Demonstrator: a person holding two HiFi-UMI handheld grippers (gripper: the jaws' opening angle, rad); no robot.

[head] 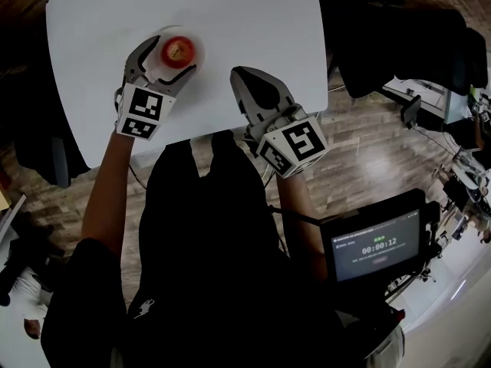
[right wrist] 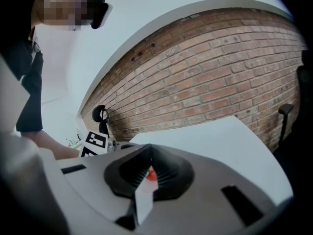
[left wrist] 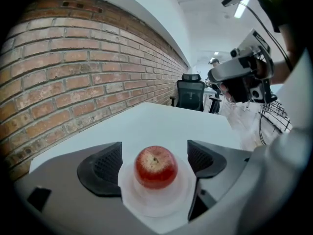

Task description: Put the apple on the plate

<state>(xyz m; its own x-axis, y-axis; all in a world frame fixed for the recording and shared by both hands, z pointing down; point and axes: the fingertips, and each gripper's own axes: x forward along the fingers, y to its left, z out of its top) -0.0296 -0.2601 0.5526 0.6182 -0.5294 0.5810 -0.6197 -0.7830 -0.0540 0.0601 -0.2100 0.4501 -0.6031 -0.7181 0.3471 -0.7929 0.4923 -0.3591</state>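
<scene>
In the head view, your left gripper (head: 170,58) has its jaws wide around the plate (head: 198,40) at the table's (head: 253,21) upper left, and the apple (head: 178,50) sits on the plate. Your right gripper (head: 244,77), jaws together and empty, is to its right. A screen (head: 376,245) reads 00:00:12.

In the left gripper view, the apple (left wrist: 155,166) stands on the plate (left wrist: 146,204), clear of both pads.

In the right gripper view, the jaws are closed, with a red sliver behind them.

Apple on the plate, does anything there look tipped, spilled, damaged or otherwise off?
Nothing stands out. The apple sits upright, stem end up, in the middle of the white plate, which lies flat on the white table. The left gripper is open, its jaws either side of the apple and clear of it.
</scene>
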